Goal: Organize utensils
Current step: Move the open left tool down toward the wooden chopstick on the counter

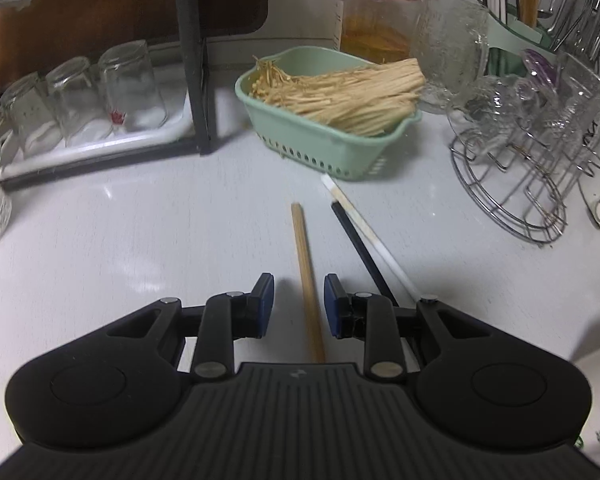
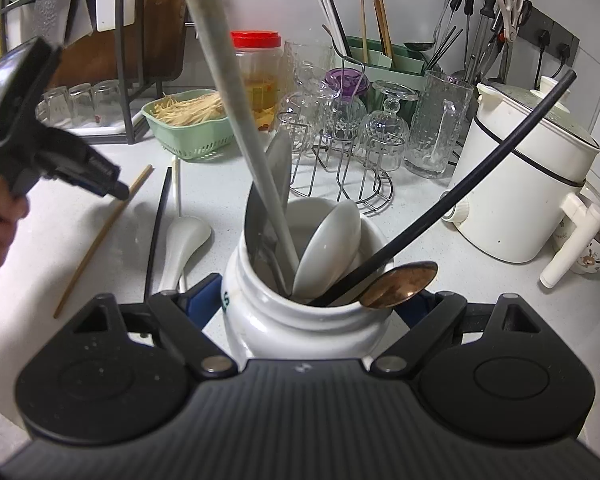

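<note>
My left gripper [image 1: 299,304] is apart, straddling the wooden chopstick [image 1: 307,276] on the counter [image 1: 140,240] without pinching it. My right gripper [image 2: 300,312] is clamped on the white jar [image 2: 296,320] of utensils.

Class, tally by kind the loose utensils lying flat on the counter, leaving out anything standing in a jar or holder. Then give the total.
Chopsticks: 3 (wooden chopstick, black chopstick, white chopstick)
Spoons: 1 (white spoon)
Total: 4
</note>
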Motion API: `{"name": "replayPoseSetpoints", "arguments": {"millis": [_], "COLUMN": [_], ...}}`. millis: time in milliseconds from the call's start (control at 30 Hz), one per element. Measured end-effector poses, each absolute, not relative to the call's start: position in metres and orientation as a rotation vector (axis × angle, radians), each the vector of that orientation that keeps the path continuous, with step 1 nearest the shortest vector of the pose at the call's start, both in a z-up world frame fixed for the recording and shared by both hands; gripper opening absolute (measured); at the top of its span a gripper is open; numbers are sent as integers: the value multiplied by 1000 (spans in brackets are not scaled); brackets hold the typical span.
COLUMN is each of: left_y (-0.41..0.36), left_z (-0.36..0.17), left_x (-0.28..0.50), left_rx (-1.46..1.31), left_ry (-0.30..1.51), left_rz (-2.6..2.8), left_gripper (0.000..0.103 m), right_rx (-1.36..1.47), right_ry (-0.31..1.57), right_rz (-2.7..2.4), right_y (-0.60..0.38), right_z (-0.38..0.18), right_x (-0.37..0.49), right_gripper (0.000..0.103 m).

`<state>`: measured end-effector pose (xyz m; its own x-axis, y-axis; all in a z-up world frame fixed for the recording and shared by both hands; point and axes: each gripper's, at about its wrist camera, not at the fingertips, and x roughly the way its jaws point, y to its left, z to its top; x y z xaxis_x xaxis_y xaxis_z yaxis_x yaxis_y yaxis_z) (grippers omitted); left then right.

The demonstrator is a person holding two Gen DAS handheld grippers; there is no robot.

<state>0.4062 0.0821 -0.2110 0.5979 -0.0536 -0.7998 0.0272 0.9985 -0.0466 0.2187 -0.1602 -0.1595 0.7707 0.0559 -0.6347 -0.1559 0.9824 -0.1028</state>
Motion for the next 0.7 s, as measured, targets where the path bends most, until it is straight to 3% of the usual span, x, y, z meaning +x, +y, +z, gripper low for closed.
{"name": "replayPoseSetpoints", "arguments": {"millis": [567,700], "left_y": [64,60], "left_z": [-215,-213], "left_x": [463,471], "left_rx": [47,48], "left_ry": [1058,1096], "left_rz": [-11,-26], "left_gripper": [31,16], "right_rx": [-154,-155], "right_ry": [703,715], "right_rz": [116,116], "right_y": [-160,-159], "right_z": [-158,-157], "right_x": [222,224], "right_gripper": [91,91]}}
